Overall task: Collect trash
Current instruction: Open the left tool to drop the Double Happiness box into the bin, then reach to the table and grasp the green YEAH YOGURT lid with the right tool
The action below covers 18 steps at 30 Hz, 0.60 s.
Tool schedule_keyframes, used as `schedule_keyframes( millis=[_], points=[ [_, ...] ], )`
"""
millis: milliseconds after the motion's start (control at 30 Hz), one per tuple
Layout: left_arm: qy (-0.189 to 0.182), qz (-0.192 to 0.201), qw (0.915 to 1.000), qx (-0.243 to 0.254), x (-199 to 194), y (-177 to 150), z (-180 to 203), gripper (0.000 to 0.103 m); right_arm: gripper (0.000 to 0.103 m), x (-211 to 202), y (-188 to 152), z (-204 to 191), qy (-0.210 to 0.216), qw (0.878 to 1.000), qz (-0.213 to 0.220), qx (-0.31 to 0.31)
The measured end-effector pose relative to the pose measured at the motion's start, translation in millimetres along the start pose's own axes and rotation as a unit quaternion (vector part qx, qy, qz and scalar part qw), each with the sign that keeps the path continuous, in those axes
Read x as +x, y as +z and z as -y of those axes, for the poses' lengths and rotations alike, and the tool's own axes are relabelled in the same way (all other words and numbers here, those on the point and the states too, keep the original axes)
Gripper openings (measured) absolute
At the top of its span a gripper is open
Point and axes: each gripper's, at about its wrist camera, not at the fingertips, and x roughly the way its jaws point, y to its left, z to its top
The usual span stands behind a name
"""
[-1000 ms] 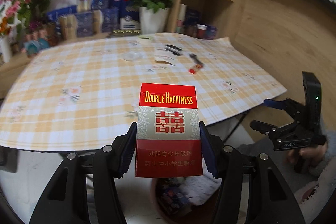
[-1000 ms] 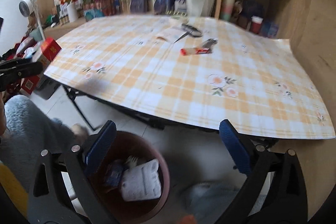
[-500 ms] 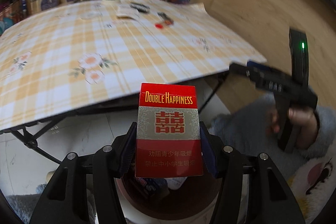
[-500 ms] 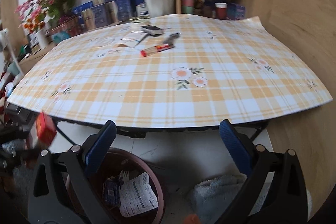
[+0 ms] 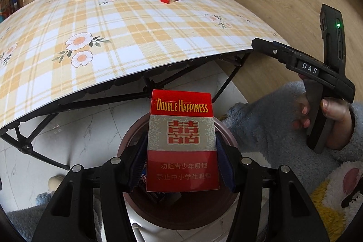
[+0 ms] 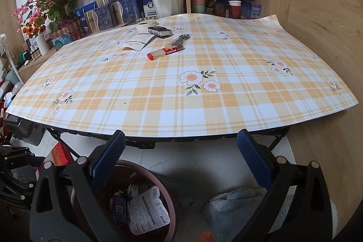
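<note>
Left tool [image 5: 181,158]: clamped on a red cigarette pack [image 5: 181,140], pads pressing both narrow sides, pack upright. Held directly above the mouth of the brown trash bin [image 5: 229,135] on the floor beside the bench [image 5: 136,37]. Not yet released.

Right tool [image 6: 181,155]: jaws wide, nothing between them. Aimed at the near edge of the bench, with the bin below and to the left.

Already in the bin: a printed white wrapper [image 6: 148,210] and a dark blue packet [image 6: 119,208]. Judged as several items collected.

Left on the bench, grouped at the far side: a red tube [image 6: 164,52], a dark crinkled wrapper [image 6: 160,31], a white pouch [image 6: 136,41], a clear round lid [image 6: 109,45], a tape roll [image 6: 147,22]. Which of these count as trash cannot be told for certain.

Estimated progress: around midway. Current step, judged: drop of the pack into the bin, then retrieval of the far-side items.
</note>
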Motion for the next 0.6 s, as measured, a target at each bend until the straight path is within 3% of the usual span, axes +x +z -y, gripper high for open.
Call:
schedule_keyframes(
  millis=[33,133,400,600],
  points=[
    [0.002,-0.001,1.0000,-0.001,0.3,0.7,-0.5,0.057,0.097,-0.4,0.0,0.1,0.000,1.000,-0.001,0.000],
    [0.006,0.001,1.0000,-0.007,0.4,1.7,-1.9,0.083,0.097,0.0,0.4,-0.7,0.002,1.000,-0.001,0.000],
    [0.043,0.042,0.9976,-0.034,-15.0,3.8,-11.6,0.087,0.097,1.7,0.5,2.3,0.012,1.000,-0.004,0.016],
    [0.088,0.092,0.9891,-0.074,-37.4,5.4,-25.2,0.093,0.097,3.5,0.4,6.7,0.017,0.999,-0.008,0.032]
  ],
)
